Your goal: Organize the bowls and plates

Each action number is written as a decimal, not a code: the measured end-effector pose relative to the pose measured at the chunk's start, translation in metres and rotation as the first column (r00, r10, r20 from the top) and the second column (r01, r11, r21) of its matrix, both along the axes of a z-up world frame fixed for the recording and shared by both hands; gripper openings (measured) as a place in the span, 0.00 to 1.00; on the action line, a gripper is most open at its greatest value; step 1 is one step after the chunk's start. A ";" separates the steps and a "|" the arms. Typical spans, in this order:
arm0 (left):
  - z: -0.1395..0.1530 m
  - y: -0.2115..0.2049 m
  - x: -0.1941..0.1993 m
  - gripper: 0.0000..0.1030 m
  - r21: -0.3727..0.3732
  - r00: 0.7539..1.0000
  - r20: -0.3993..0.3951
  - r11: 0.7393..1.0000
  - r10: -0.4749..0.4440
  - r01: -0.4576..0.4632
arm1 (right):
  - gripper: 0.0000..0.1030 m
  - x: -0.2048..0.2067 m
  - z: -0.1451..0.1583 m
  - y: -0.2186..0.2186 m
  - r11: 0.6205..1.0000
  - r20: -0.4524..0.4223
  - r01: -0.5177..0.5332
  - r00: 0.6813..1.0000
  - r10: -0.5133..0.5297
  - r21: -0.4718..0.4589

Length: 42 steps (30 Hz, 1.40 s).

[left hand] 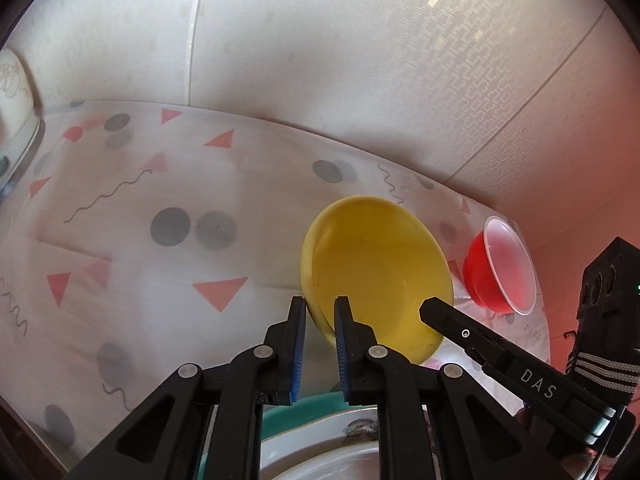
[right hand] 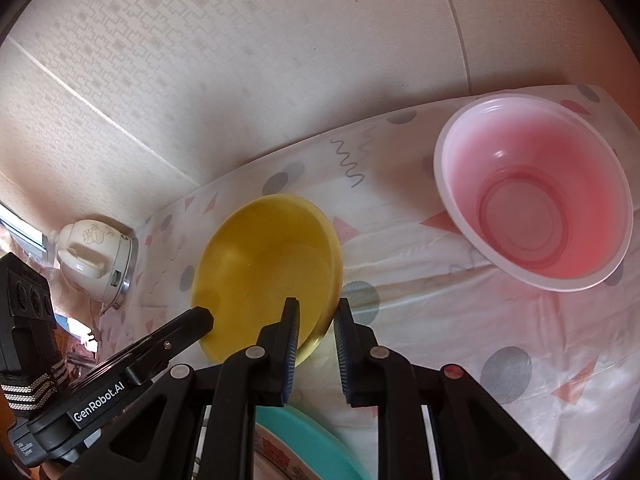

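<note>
A yellow bowl (left hand: pixel 376 272) (right hand: pixel 268 264) is on the patterned tablecloth (left hand: pixel 168 288), gripped from both sides. My left gripper (left hand: pixel 320 308) is shut on the bowl's left rim, one pad inside and one outside. My right gripper (right hand: pixel 318 312) is shut on the opposite rim in the same way. One finger (left hand: pixel 460 328) of the right gripper reaches into the bowl in the left wrist view, and a left finger (right hand: pixel 192 320) shows in the right wrist view. A red translucent bowl (left hand: pixel 500 268) (right hand: pixel 532 200) stands to the right, apart from both grippers.
Under the grippers lies a teal plate (left hand: pixel 296 416) (right hand: pixel 304 432) with a white patterned plate (left hand: pixel 320 440) on it. A white flowered cooker (right hand: pixel 96 252) stands at the far left. A papered wall (left hand: pixel 320 60) rises right behind the table.
</note>
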<state>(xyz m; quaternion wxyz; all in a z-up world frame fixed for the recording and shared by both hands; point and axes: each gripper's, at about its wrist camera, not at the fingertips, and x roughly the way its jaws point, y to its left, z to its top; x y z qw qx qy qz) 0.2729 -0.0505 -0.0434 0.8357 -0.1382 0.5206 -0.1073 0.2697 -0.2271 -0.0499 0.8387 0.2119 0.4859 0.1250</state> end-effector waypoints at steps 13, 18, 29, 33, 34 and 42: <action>-0.011 0.020 -0.005 0.24 -0.036 0.999 -0.026 0.998 0.041 -0.042 | 0.29 -0.012 0.001 0.001 0.999 0.001 0.030 1.000 -0.030 0.011; -0.014 0.012 -0.005 0.15 -0.039 1.000 -0.015 0.999 0.011 -0.012 | 0.15 -0.014 -0.007 0.007 1.000 -0.011 0.029 1.000 -0.029 0.012; 0.014 0.015 -0.017 0.12 -0.008 0.998 0.068 1.000 0.017 -0.016 | 0.14 -0.022 0.013 0.014 1.000 0.033 -0.003 0.999 0.002 0.019; 0.024 0.019 -0.026 0.12 -0.001 0.996 0.084 1.000 0.021 -0.021 | 0.14 -0.027 0.020 0.019 1.000 0.047 -0.010 0.999 0.009 0.016; 0.026 0.021 -0.029 0.13 -0.001 0.996 0.090 1.000 0.022 -0.022 | 0.14 -0.029 0.022 0.019 1.000 0.050 -0.013 0.999 0.012 0.018; 0.044 0.034 -0.058 0.13 -0.011 0.990 0.134 0.999 0.038 -0.037 | 0.14 -0.050 0.036 0.030 0.998 0.084 -0.048 0.995 0.045 0.034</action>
